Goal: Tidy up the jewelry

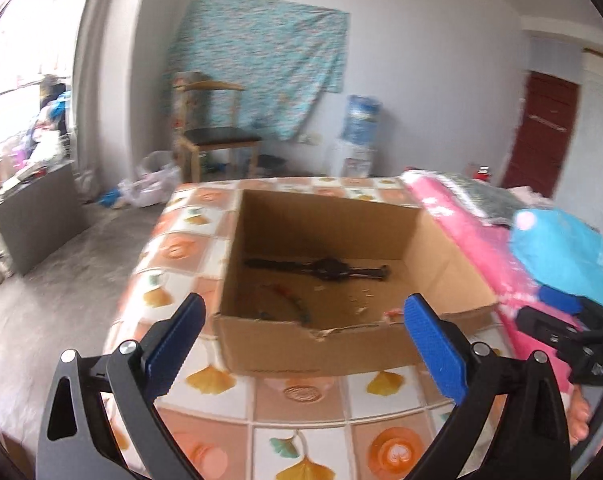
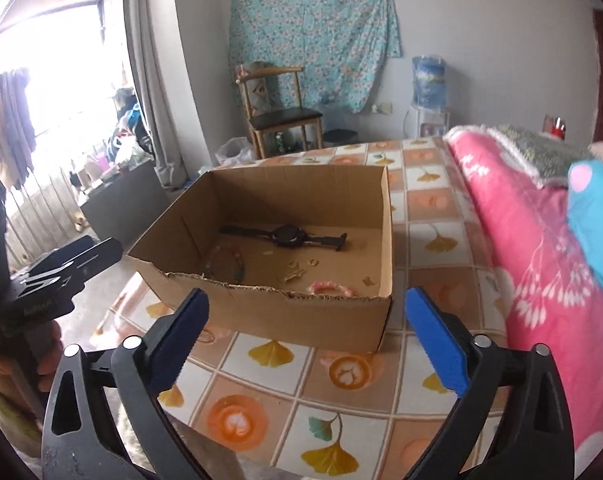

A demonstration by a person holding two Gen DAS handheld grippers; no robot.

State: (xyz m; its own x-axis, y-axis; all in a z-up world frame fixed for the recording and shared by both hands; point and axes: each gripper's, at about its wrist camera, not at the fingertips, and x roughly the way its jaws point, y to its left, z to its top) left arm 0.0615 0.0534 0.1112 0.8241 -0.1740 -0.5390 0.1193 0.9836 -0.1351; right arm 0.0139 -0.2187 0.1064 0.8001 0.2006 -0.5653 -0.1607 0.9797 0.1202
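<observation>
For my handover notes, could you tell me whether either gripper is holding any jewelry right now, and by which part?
Nothing is held. The left gripper and right gripper both have jaws wide open and empty; the watch lies in the cardboard box.

Open-topped box [image 2: 285, 312]; pink blanket [image 2: 513, 248] crowds its right.

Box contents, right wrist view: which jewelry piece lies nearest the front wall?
The pink bead bracelet, right behind the torn front edge; the black watch lies farther back.
</observation>
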